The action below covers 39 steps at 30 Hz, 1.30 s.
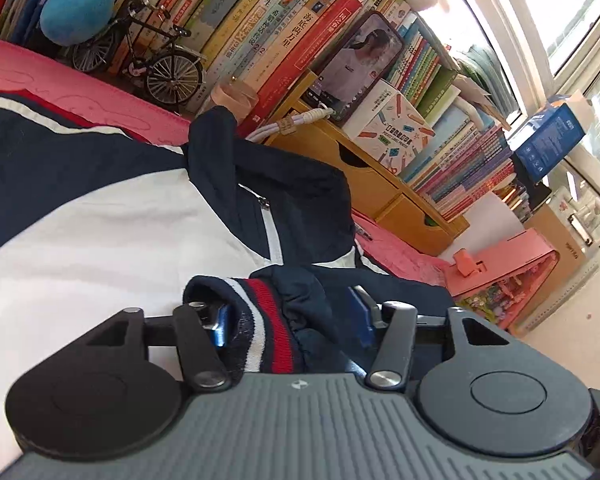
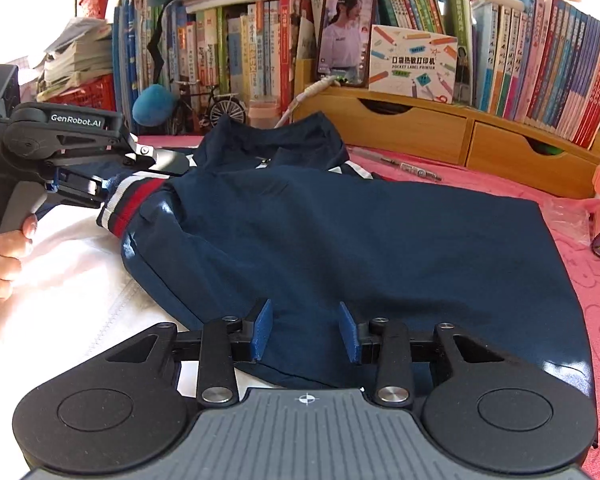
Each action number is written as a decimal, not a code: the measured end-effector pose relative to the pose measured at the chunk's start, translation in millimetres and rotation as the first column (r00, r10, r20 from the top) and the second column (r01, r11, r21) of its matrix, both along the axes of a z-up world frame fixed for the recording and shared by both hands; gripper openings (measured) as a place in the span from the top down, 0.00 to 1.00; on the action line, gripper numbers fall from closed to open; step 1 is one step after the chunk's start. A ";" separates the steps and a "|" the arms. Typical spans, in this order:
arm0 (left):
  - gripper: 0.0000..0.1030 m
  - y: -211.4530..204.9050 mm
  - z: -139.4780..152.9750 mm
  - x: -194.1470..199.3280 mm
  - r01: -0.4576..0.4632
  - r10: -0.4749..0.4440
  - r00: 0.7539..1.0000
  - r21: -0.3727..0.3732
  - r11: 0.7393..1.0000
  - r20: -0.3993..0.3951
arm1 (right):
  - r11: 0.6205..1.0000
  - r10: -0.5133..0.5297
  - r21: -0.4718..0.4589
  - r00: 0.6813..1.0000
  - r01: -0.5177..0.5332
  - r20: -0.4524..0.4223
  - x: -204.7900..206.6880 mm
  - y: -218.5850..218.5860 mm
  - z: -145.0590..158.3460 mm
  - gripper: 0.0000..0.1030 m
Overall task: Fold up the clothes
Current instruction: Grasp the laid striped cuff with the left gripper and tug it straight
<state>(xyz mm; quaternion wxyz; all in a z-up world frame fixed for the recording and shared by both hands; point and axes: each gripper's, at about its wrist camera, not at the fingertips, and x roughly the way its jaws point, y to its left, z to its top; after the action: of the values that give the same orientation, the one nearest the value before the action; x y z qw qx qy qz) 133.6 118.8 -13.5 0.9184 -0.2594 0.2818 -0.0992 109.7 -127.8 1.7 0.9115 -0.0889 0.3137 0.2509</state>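
While the jacket [image 2: 340,232] lies spread on the pink cover in front of the wooden drawers [image 2: 452,128], my left gripper [image 1: 292,320] clamps its striped cuff [image 1: 260,320]; the slick cuff could slip free. My right gripper [image 2: 306,332], jaws apart over the near hem, might snag it.
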 end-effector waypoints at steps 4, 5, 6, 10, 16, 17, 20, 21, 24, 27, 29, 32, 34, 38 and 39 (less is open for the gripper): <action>0.62 -29.2 8.9 -14.2 0.052 -0.079 0.990 0.222 0.974 0.113 | 1.000 0.002 -0.007 1.000 -0.002 0.012 -2.4 2.8 -5.0 0.62; 0.62 -32.8 9.9 -14.6 0.058 -0.089 0.989 0.241 0.969 0.121 | 1.000 0.003 -0.010 1.000 -0.003 0.015 -2.9 3.2 -5.6 0.62; 0.62 -35.1 10.5 -13.9 0.062 -0.096 0.988 0.249 0.967 0.123 | 1.000 0.003 -0.012 1.000 -0.003 0.015 -3.0 3.6 -5.9 0.62; 0.67 -23.7 6.4 1.4 0.018 -0.029 0.998 0.175 0.984 0.062 | 1.000 0.004 -0.018 1.000 -0.004 0.020 -3.9 5.1 -6.5 0.61; 0.92 10.7 3.6 5.7 -0.149 0.149 0.989 0.131 0.980 0.011 | 1.000 -0.002 -0.009 0.999 0.003 0.053 -13.2 3.3 -0.3 0.35; 0.92 14.9 7.5 3.3 -0.175 0.172 0.985 0.153 0.973 0.031 | 1.000 -0.004 -0.009 0.997 0.005 0.071 -16.1 1.7 2.2 0.33; 0.92 36.3 16.4 2.5 -0.225 0.219 0.974 0.168 0.960 0.057 | 0.999 -0.012 -0.043 0.992 0.018 0.126 -20.6 -0.7 8.6 0.25; 0.92 44.3 18.8 2.6 -0.244 0.236 0.970 0.172 0.955 0.062 | 0.998 -0.018 -0.063 0.989 0.027 0.144 -20.5 -0.5 9.0 0.24; 0.92 56.8 14.5 0.5 -0.256 0.253 0.967 0.184 0.949 0.044 | 0.993 -0.035 -0.105 0.985 0.053 0.167 -17.6 -1.1 8.0 0.24; 0.92 68.3 9.0 -1.9 -0.265 0.266 0.964 0.196 0.944 0.023 | 0.990 -0.059 -0.117 0.987 0.077 0.150 -11.4 -4.8 3.3 0.23; 0.90 76.0 5.3 -3.5 -0.270 0.274 0.962 0.204 0.941 0.009 | 0.986 -0.088 -0.130 0.987 0.106 0.133 -4.0 -9.0 -1.3 0.23; 0.86 87.5 -0.2 -5.8 -0.278 0.287 0.958 0.217 0.936 -0.012 | 0.968 -0.159 -0.170 0.977 0.182 0.142 12.8 -22.0 -7.2 0.23; 0.83 95.1 -3.9 -7.4 -0.283 0.296 0.955 0.225 0.932 -0.026 | 0.954 -0.225 -0.170 0.964 0.247 0.141 26.0 -37.7 -5.5 0.24; 0.81 98.1 -3.9 -9.2 -0.260 0.275 0.961 0.242 0.935 -0.030 | 0.923 -0.352 -0.120 0.928 0.366 0.123 40.1 -76.5 7.7 0.24; 0.80 98.6 -3.8 -9.6 -0.254 0.269 0.963 0.246 0.935 -0.030 | 0.924 -0.358 -0.097 0.925 0.371 0.125 36.9 -82.9 12.7 0.24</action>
<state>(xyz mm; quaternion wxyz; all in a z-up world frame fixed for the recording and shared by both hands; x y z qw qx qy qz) 124.1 217.4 -17.3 0.9386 -0.1849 0.2836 0.0670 146.6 -210.8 14.4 0.9505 -0.0961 0.2908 0.0529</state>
